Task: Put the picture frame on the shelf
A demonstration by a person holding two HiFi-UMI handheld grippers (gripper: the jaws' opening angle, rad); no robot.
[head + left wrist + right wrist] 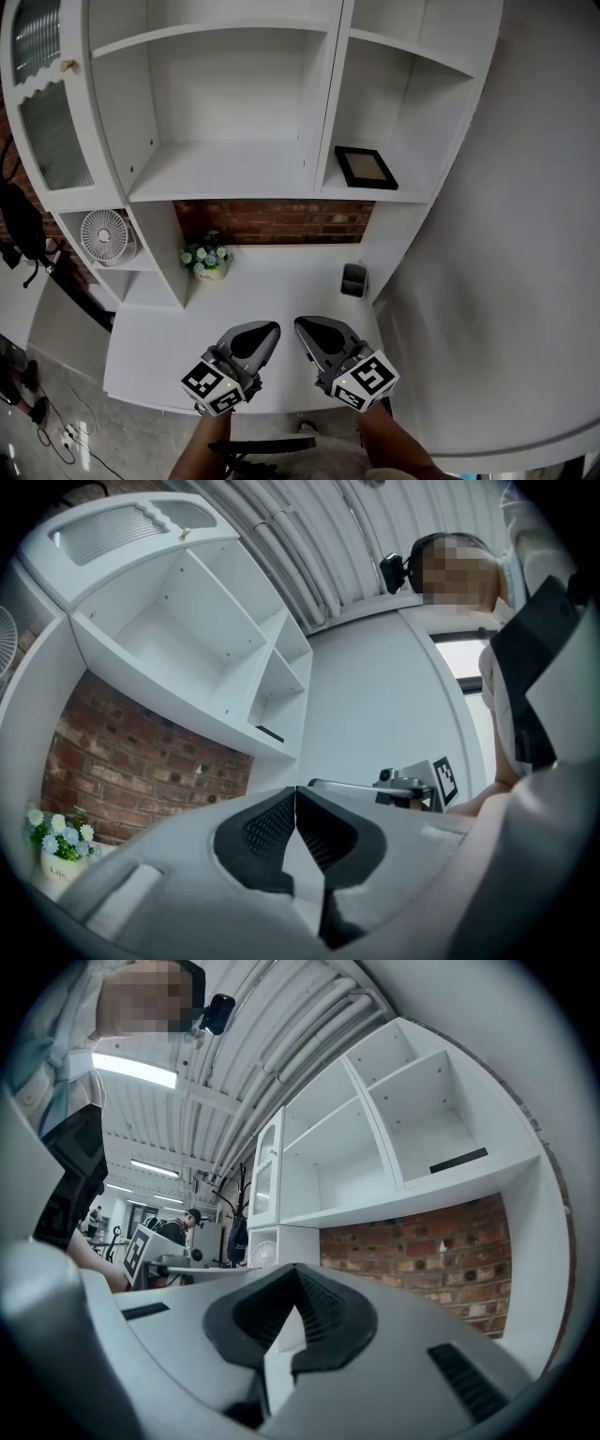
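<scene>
A black picture frame (367, 167) lies flat on the right-hand shelf (412, 195) of the white unit; it shows as a thin dark strip, the frame (458, 1161), in the right gripper view and as the frame (270, 734) in the left gripper view. Both grippers hover low over the front of the white desk (281, 281), far from the frame. My left gripper (265, 328) is shut with nothing in it, its tips meeting in its own view, left gripper (296, 789). Beside it, my right gripper (304, 324) is shut and empty too, right gripper (296, 1269).
On the desk stand a small pot of flowers (208, 257) at the left and a dark small holder (354, 279) at the right. A white fan (106, 234) sits in a low left cubby. A glass cabinet door (47, 112) hangs at far left. A brick wall (277, 221) backs the desk.
</scene>
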